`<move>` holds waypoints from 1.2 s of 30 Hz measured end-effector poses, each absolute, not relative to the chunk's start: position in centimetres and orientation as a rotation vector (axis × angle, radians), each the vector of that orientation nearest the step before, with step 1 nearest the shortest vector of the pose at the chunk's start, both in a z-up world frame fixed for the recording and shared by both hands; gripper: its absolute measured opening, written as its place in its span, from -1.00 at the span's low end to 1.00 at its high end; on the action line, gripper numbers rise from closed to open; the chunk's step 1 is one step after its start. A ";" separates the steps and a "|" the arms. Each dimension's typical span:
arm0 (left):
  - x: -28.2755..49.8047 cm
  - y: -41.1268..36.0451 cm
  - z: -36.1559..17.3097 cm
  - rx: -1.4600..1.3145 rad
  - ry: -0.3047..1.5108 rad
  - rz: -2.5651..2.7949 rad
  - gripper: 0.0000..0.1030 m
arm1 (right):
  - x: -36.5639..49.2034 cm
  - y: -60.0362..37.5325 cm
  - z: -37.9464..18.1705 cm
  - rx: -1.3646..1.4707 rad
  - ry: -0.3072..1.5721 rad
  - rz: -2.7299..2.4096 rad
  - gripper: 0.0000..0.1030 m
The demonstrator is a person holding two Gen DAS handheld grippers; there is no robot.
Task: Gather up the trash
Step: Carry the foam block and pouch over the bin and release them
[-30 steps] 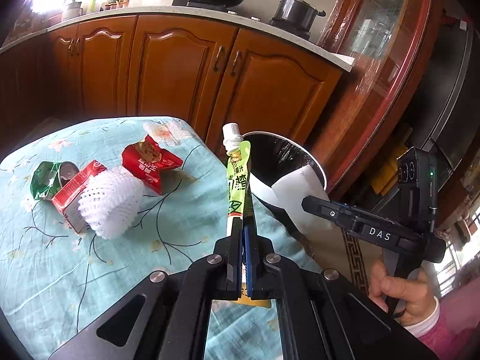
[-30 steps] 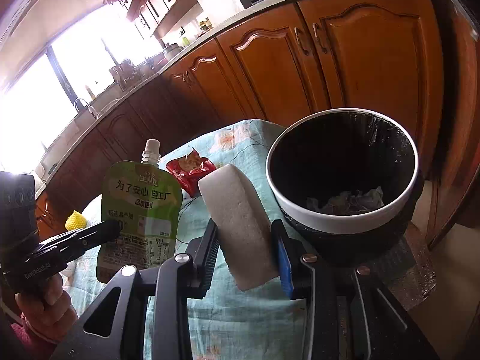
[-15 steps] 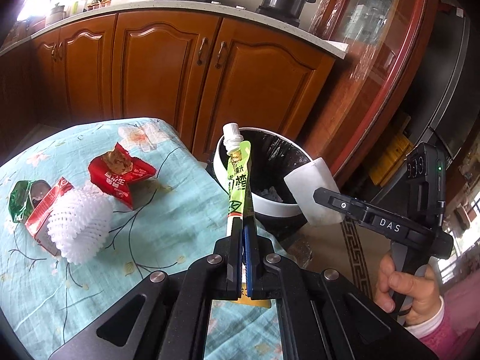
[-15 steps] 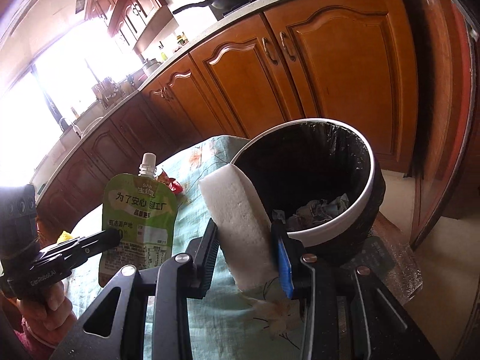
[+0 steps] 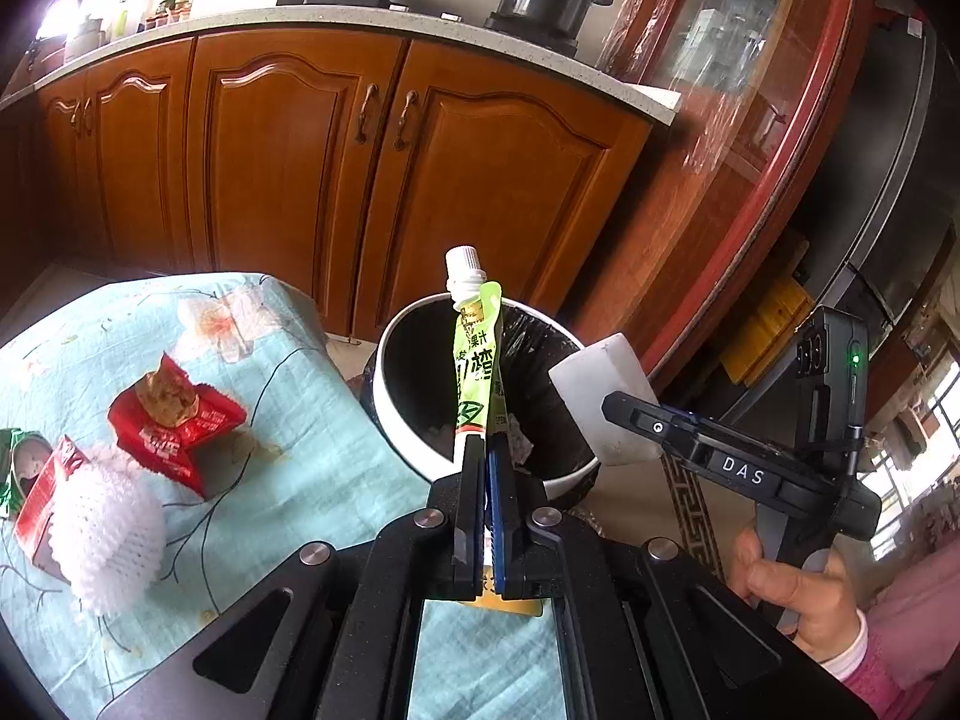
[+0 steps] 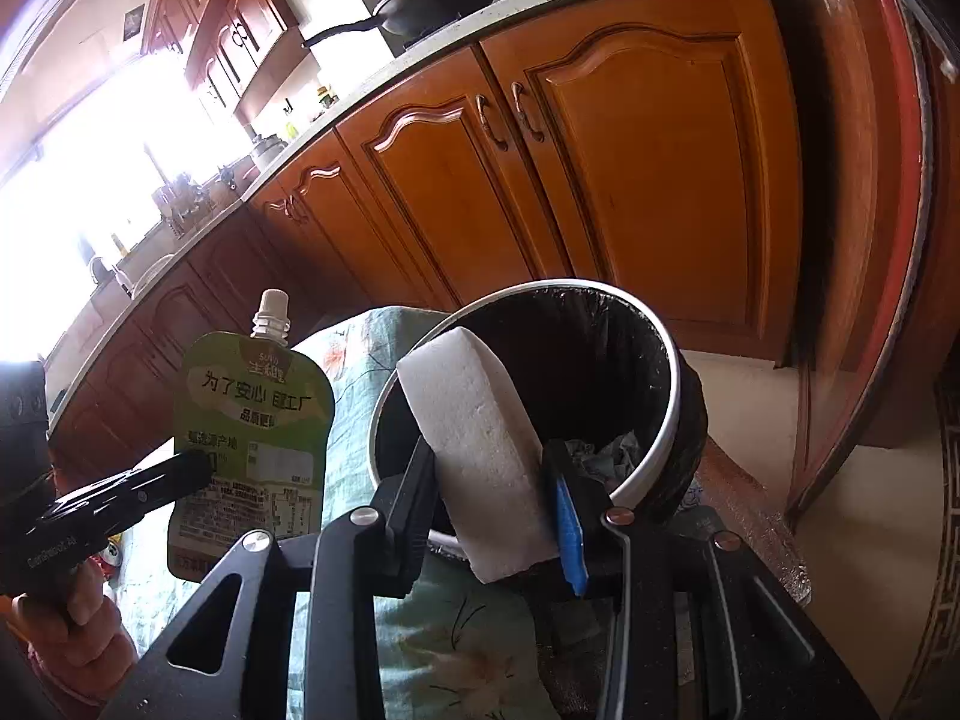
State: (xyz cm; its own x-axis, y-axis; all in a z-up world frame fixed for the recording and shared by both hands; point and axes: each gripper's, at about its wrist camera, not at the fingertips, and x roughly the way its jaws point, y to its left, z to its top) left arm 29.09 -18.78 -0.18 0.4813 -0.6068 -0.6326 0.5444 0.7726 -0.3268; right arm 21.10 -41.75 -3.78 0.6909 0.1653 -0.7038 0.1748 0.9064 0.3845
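My left gripper [image 5: 485, 450] is shut on a green drink pouch [image 5: 475, 360] with a white cap, held upright over the near rim of the white trash bin [image 5: 390, 414] lined with a black bag. The pouch also shows in the right wrist view [image 6: 252, 438]. My right gripper [image 6: 489, 468] is shut on a white foam block [image 6: 474, 450], held at the bin's [image 6: 672, 384] near rim; the block shows in the left wrist view [image 5: 606, 396]. Crumpled trash lies inside the bin.
On the floral tablecloth [image 5: 288, 480] lie a red snack wrapper [image 5: 174, 414], a white foam fruit net [image 5: 108, 540], a red carton [image 5: 42, 486] and a green wrapper [image 5: 12, 462]. Wooden kitchen cabinets [image 5: 300, 168] stand behind; a glass-fronted cabinet [image 5: 720, 120] stands right.
Both grippers have moved toward the bin with their loads. The pouch now hangs over the bin's opening and the foam block is at its rim.
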 end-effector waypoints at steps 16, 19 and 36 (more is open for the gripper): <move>37.4 -25.6 -3.4 -0.103 0.934 -0.670 -1.00 | 25.7 -45.0 -5.1 0.425 0.888 -0.050 -0.29; 38.4 -26.6 -4.0 -0.097 0.950 -0.657 -1.00 | 26.3 -45.3 -5.8 0.431 0.904 -0.052 -0.29; 36.1 -25.4 -5.0 -0.136 0.940 -0.629 -0.32 | 25.8 -45.9 -6.8 0.499 0.896 -0.034 0.48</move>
State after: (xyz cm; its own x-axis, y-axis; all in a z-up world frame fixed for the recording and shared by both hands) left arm 36.13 -25.41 -4.99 0.4264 -0.5586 -0.7115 0.4441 0.8145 -0.3733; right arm 25.82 -45.94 -6.83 0.6320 0.1763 -0.7546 0.2333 0.8853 0.4022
